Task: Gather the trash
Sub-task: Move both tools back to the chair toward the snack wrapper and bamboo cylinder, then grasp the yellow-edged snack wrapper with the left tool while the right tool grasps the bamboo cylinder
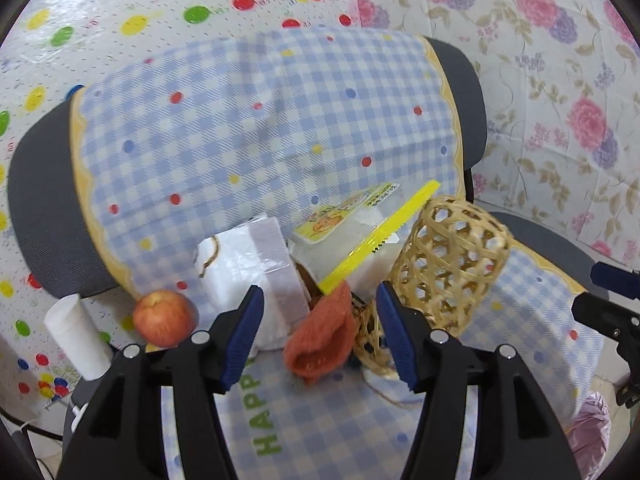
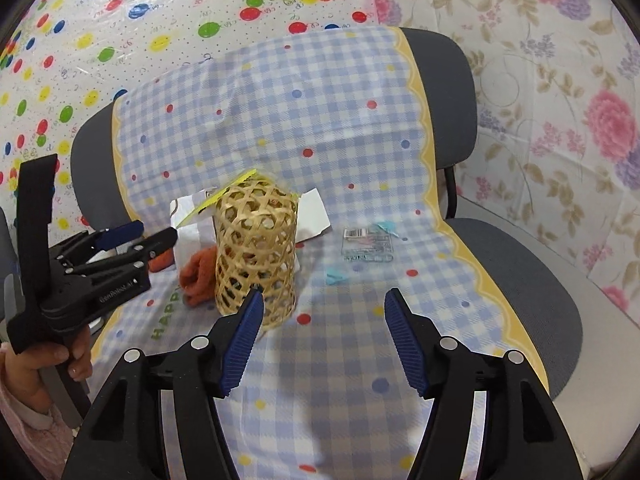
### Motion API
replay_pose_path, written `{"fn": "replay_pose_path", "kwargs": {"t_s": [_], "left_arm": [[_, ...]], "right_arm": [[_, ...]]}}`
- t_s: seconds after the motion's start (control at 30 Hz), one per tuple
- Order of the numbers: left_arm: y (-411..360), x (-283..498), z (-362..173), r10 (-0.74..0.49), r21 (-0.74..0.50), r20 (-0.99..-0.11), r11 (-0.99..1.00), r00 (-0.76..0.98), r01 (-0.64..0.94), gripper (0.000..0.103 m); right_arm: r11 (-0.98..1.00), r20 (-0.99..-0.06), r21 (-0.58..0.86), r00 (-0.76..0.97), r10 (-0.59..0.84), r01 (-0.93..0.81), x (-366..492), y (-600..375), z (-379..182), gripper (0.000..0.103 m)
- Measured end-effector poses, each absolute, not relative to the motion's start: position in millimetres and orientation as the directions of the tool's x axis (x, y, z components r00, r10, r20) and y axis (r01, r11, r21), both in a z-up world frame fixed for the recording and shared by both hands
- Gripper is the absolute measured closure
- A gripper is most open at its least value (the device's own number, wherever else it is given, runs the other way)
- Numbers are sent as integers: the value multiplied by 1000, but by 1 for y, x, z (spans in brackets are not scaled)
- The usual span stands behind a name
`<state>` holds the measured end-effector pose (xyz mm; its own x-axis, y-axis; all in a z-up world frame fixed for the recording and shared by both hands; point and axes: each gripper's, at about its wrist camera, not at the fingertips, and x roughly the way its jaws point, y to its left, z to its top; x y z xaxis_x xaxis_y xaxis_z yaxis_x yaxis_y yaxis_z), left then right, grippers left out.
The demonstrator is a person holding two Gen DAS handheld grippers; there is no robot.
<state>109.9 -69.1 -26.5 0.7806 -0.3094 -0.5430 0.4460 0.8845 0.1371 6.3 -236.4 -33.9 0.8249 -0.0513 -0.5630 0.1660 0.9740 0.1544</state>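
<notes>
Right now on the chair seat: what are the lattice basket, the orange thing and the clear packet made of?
Lattice basket: looks like woven bamboo or rattan strips, matte tan, open hexagonal weave. Orange thing: seems knitted wool or acrylic, fuzzy with a ribbed surface, slumped soft. Clear packet: likely thin glossy plastic film, since the checked cloth shows through and a barcode is printed on it.

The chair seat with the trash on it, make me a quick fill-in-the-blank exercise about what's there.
1. The woven bamboo basket stands on the ____ cloth.
2. The apple lies left of the orange ____.
3. The left gripper and right gripper are both ____.
4. The clear wrapper bears a ____.

Answers: checkered; sock; open; barcode
</notes>
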Motion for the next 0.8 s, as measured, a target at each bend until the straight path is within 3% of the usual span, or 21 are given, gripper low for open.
{"fn": "replay_pose_path", "kwargs": {"t_s": [0.27, 0.33, 0.53, 0.57, 0.7, 0.8], "left_arm": [[-101, 144, -36, -276, 202, -557, 870, 783, 450, 46], [-107, 151, -37, -271, 225, -548, 863, 791, 451, 52], [-117, 155, -34, -303, 229, -535, 846, 789, 481, 88], [-116, 155, -34, -300, 232, -532, 848, 792, 476, 103], [-88, 142, -21, -327, 146, -475, 886, 817, 440, 103], [-57, 123, -6, -326, 98, -407, 913, 853, 396, 103]], "right_arm": [[969, -586, 171, 809, -45, 178, 32, -252, -44, 39], [967, -588, 177, 808, -46, 184, 34, -255, -46, 39], [962, -599, 185, 799, -51, 199, 30, -259, -52, 39], [962, -599, 186, 799, -50, 199, 29, -259, -52, 39], [965, -588, 184, 808, -44, 187, 23, -251, -50, 39], [970, -575, 180, 817, -32, 164, 19, -241, -48, 31]]}}
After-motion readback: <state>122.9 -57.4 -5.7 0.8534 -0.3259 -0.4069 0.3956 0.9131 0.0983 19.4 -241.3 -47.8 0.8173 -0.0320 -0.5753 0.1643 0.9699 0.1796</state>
